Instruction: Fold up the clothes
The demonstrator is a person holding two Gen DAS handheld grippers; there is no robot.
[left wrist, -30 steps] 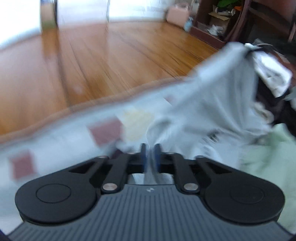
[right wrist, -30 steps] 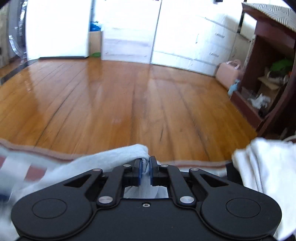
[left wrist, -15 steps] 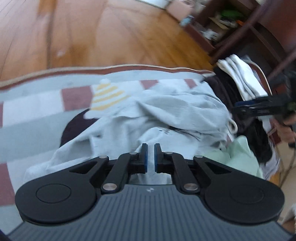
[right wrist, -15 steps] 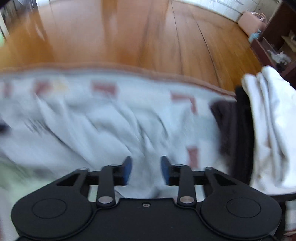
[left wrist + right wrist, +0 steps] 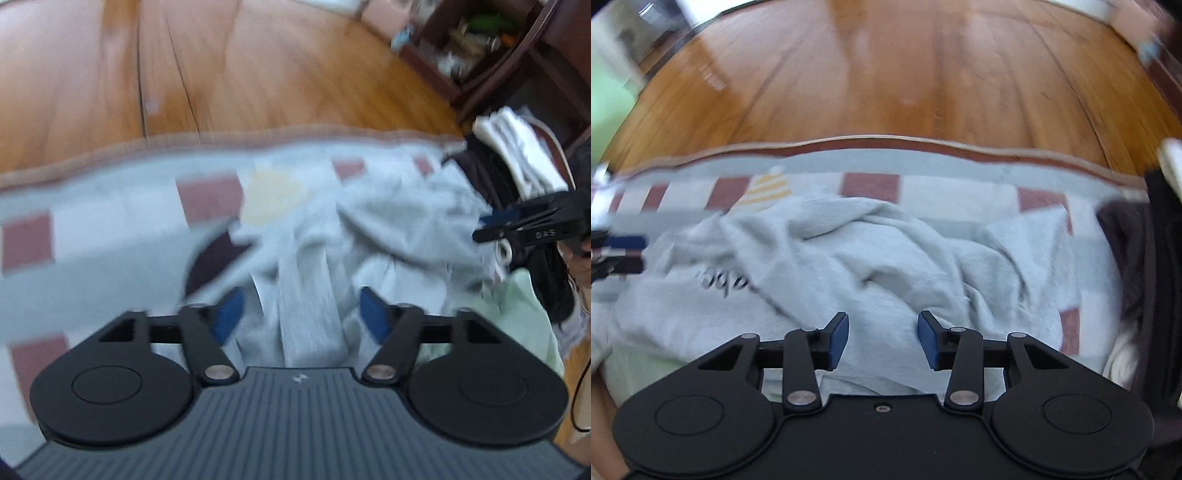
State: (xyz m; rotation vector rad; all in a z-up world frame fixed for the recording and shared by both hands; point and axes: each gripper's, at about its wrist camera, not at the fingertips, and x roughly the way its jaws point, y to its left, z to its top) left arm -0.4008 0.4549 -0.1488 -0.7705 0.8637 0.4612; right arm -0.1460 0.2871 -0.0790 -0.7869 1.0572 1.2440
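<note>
We've got the grey sweatshirt [image 5: 871, 266] lying crumpled on the patterned blanket [image 5: 953, 173], bunched in ridges, its dark print visible twd the left side of the heap. It's near the blanket's far edge, where the wooden floor [image 5: 905, 74] begins. At the blanket's right edge sit a dark garment [image 5: 491, 177] and a white folded stack [image 5: 517, 147]; a pale green piece [image 5: 517, 306] lies just beside the sweatshirt on our near-right in the left wrist view.

Left tongs [image 5: 302, 314] are spread wide apart, nothing clamped, w/ a long strip of grey fabric running between the fingers but not pinched. Right tongs [image 5: 883, 339] are also apart, hovering over the sweatshirt's near part, holding nothing. Both views are blurred, so seams and hems are hard to read.

As it lies, the sweatshirt isn't folded and isn't flat either. We judge the step in hand is getting it spread out so a fold can be made. To do that well: find two matching pts (shoulders or hem corners, can't tell which are which here), pinch one layer only w/ each tong, and pull apart evenly so the ridges drop out. Keep it low over the blanket, and keep clear of the green piece so we don't drag it along. Smooth before creasing; a fold over lumps won't hold.
</note>
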